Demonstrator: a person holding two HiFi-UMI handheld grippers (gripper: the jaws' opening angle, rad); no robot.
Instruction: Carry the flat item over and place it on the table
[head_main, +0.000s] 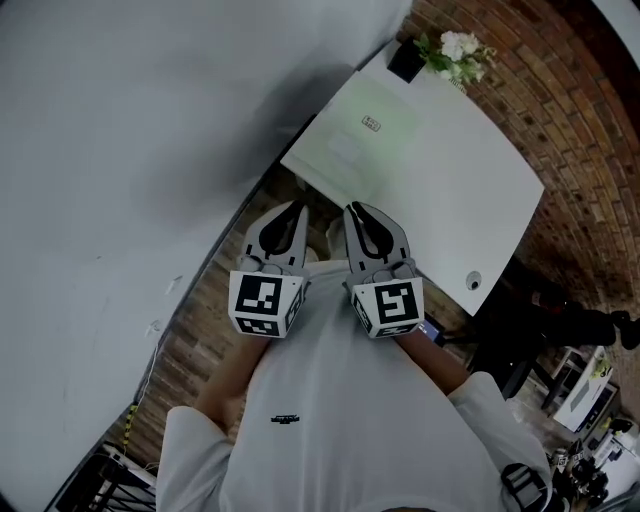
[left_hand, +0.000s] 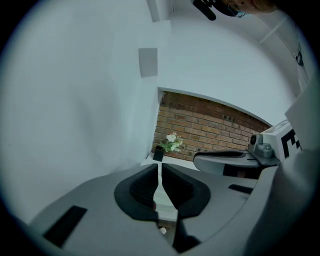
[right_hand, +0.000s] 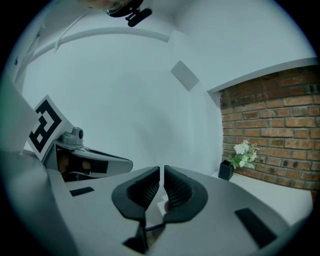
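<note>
Two shut: left gripper (head_main: 297, 207), right gripper (head_main: 354, 209) | flat sheet (head_main: 366, 136) ahead on table (head_main: 472, 205)

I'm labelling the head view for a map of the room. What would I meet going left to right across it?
white wall → left tool → right tool → potted flowers → dark equipment. The table spans several of these, so it is left out.

Table (head_main: 470, 190) straight ahead, its left edge beside the plain wall (head_main: 120, 150), brick wall (right_hand: 275, 115) behind it. Potted plant (head_main: 455, 55) on the far corner where the walls meet — a small label (head_main: 371, 124) lies on the top, nearer the middle. Left gripper (head_main: 298, 210) and right gripper (head_main: 354, 212) side by side, just before the table's near corner — equipment (head_main: 585, 390) off to the right.
</note>
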